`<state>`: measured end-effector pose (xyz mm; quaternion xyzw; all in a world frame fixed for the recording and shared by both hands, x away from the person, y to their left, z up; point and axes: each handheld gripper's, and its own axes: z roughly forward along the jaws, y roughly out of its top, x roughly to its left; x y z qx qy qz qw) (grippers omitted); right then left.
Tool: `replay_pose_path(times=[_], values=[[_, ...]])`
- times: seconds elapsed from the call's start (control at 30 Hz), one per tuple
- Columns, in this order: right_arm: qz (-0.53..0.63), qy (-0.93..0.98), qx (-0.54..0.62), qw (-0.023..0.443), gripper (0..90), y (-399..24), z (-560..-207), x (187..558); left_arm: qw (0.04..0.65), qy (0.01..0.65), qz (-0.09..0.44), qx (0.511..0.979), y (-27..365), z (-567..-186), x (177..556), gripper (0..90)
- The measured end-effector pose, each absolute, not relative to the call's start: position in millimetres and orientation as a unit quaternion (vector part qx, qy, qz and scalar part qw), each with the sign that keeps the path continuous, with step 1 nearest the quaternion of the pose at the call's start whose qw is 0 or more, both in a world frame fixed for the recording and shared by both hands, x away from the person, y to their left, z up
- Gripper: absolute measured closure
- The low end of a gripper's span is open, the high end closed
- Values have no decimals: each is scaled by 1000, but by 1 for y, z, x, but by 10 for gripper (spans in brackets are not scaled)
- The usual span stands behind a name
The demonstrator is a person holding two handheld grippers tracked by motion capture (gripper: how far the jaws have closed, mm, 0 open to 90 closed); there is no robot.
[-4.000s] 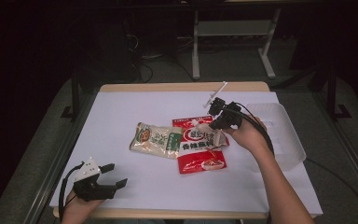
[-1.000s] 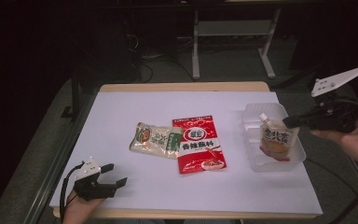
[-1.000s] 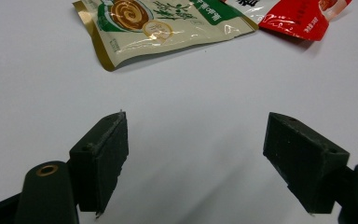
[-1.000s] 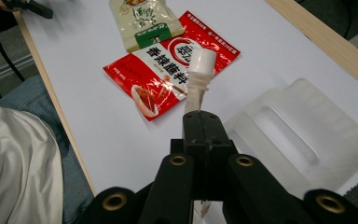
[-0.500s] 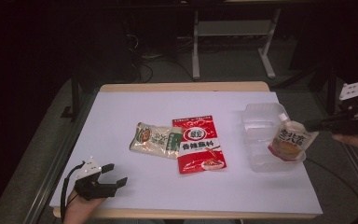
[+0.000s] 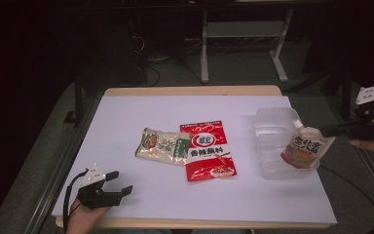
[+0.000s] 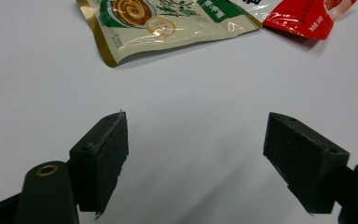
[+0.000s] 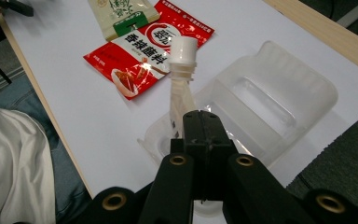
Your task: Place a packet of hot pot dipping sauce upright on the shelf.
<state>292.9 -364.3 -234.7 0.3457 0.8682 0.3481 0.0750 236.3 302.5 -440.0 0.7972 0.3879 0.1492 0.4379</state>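
At about seven o'clock on the white-topped bench (image 6: 126,107) I have my left gripper (image 6: 111,188) resting low, its jaws standing wide apart with nothing between them. Ahead of it, toward one o'clock, lies the flat cream-and-green foil sachet (image 6: 163,146), and touching its right edge is the flat red seasoning packet (image 6: 208,152); both lie in the open middle of the bench, well apart from either gripper. Further right, at roughly three o'clock, sits the clear plastic tray (image 6: 272,127) near the bench's right edge. Over the tray's near right corner hangs the white spouted sauce pouch (image 6: 307,147), tilted, cap pointing up and toward the tray's centre. My right gripper (image 6: 328,130) comes in from the right edge, jaws clamped tight on the pouch's upper edge just behind the spout.
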Motion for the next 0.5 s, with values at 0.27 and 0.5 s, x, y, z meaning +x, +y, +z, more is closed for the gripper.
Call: replay_pose_path(times=[0.27, 0.5], values=[[360, 866, 340, 75, 900, -379, -246, 292, 435, 391, 148, 798, 301, -441, 236, 218], [365, 856, 355, 88, 900, -406, -255, 288, 433, 394, 153, 796, 300, -441, 237, 218]])
